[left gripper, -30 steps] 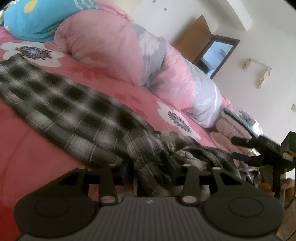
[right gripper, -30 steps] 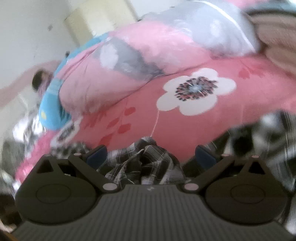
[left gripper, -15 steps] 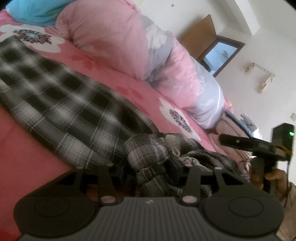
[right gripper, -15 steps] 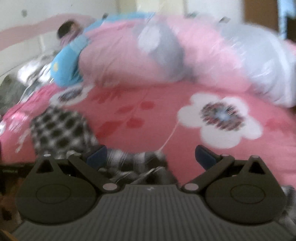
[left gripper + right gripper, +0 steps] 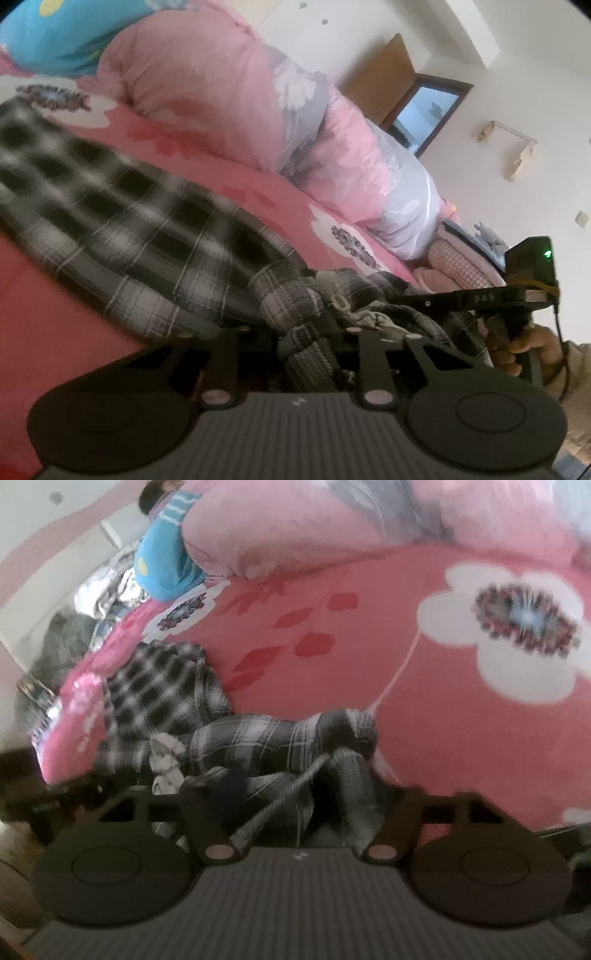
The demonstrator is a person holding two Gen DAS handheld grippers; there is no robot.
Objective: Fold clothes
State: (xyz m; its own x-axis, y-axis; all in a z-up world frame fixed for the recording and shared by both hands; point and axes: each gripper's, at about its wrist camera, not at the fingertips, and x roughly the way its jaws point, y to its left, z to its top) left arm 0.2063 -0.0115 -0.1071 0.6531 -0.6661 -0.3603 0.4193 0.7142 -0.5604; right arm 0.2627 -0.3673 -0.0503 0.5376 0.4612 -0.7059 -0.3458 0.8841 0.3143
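We see the pink flowered bed (image 5: 55, 343) carrying the plaid garment (image 5: 140, 236), which lies spread toward 10 o'clock in the left wrist view, its bunched end at 6 o'clock. A second ago the left claw (image 5: 303, 354) stood wider around that bunch; its jaws have just been closing and now pinch the twisted plaid fabric. The right claw (image 5: 295, 797), earlier wide open over bare sheet, has just been closing too, with crumpled plaid between its jaws; whether the pads press it we cannot tell. At 3 o'clock its body reads "DAS", beside a hand (image 5: 524, 347).
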